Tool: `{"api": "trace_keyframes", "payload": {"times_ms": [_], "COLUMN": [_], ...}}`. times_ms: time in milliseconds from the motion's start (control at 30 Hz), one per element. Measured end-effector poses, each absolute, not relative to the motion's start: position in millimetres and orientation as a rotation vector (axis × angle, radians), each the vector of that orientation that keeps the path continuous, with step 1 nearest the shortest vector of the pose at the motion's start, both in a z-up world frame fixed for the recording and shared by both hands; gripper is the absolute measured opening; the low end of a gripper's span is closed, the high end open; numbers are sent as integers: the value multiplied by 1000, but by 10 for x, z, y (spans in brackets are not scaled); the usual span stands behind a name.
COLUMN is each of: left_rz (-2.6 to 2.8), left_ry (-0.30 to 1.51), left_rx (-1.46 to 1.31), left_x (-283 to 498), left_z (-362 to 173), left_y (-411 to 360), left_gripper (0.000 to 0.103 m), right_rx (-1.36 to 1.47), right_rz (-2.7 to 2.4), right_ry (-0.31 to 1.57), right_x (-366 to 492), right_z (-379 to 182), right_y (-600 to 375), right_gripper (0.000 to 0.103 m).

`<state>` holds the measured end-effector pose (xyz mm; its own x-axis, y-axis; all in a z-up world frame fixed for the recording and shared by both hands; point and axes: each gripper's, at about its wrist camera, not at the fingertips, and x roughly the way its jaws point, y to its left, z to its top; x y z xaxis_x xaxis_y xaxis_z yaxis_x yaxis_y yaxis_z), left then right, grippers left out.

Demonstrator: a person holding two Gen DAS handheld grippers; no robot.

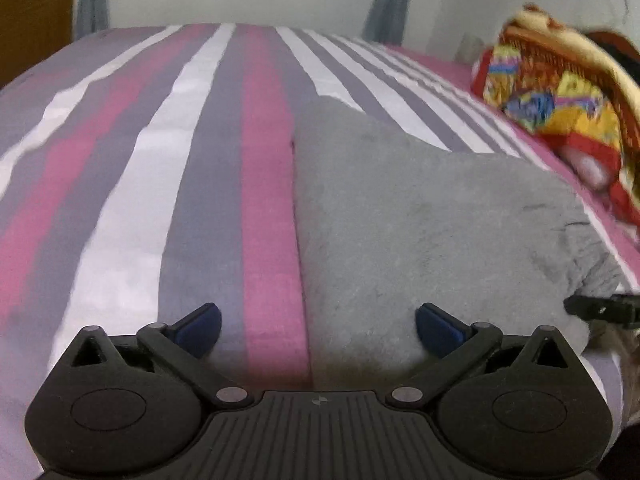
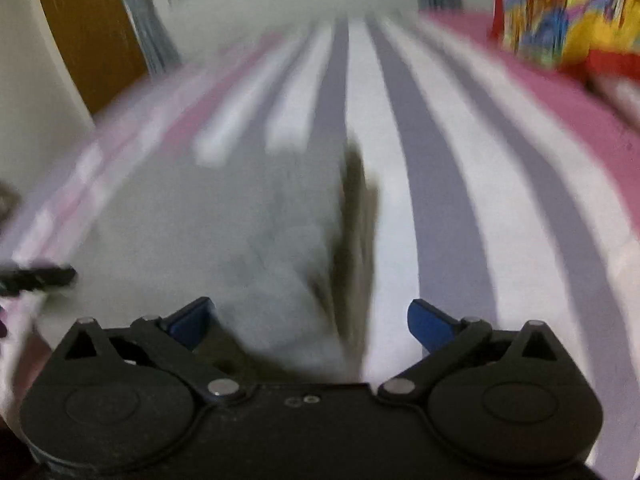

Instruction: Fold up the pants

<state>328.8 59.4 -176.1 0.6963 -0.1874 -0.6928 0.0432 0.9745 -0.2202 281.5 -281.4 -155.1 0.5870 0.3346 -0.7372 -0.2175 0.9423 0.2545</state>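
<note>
Grey fleece pants lie flat on the striped bed, their straight left edge along a pink stripe. My left gripper is open and empty, just above the near end of the pants, with its right pad over the cloth. In the right wrist view the pants are blurred, with a dark fold along their right edge. My right gripper is open and empty over the near end of the pants. Each view shows the tip of the other gripper at its edge, at the right of the left wrist view.
The bed sheet has pink, grey and white stripes. A crumpled red and yellow patterned blanket lies at the far right; it also shows in the right wrist view. A wall and a brown door stand beyond the bed.
</note>
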Motion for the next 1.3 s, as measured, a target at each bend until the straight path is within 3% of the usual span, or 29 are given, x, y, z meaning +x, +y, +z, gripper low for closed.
{"api": "trace_keyframes", "payload": {"times_ms": [500, 767, 800, 833, 900, 1000, 1033, 1067, 1100, 1300], "left_rz": [-164, -437, -464, -488, -524, -601, -622, -640, -654, -744], "left_ry": [783, 782, 788, 796, 823, 831, 832, 832, 833, 847], "left_rx": [-225, -493, -527, -556, -620, -689, -712, -734, -749, -731], "left_x": [3216, 3237, 3272, 3311, 3426, 3578, 3625, 3670, 3717, 4030], "left_z": [-1694, -1803, -1839, -1885, -2008, -2168, -2213, -2249, -2280, -2340], "left_y": [669, 1260, 1296, 1316, 1350, 1348, 1345, 1336, 1317, 1079], "left_gripper": [103, 103, 97, 81, 70, 70, 70, 70, 70, 70], "right_rx": [182, 552, 591, 623, 660, 689, 694, 702, 725, 727], "right_rz": [310, 451, 463, 477, 515, 554, 562, 577, 602, 689], "right_ry": [848, 795, 808, 819, 827, 832, 837, 841, 856, 904], "right_x": [2760, 2703, 2730, 2758, 2813, 2918, 2963, 3008, 3074, 3420], "right_z": [-1580, -1464, -1509, -1563, -1646, -1715, -1734, -1752, -1790, -1898], "right_y": [-2819, -3505, -3573, -3626, -3674, -3670, -3667, -3660, -3659, -3564], "right_gripper": [103, 103, 102, 101, 102, 99, 95, 80, 71, 64]}}
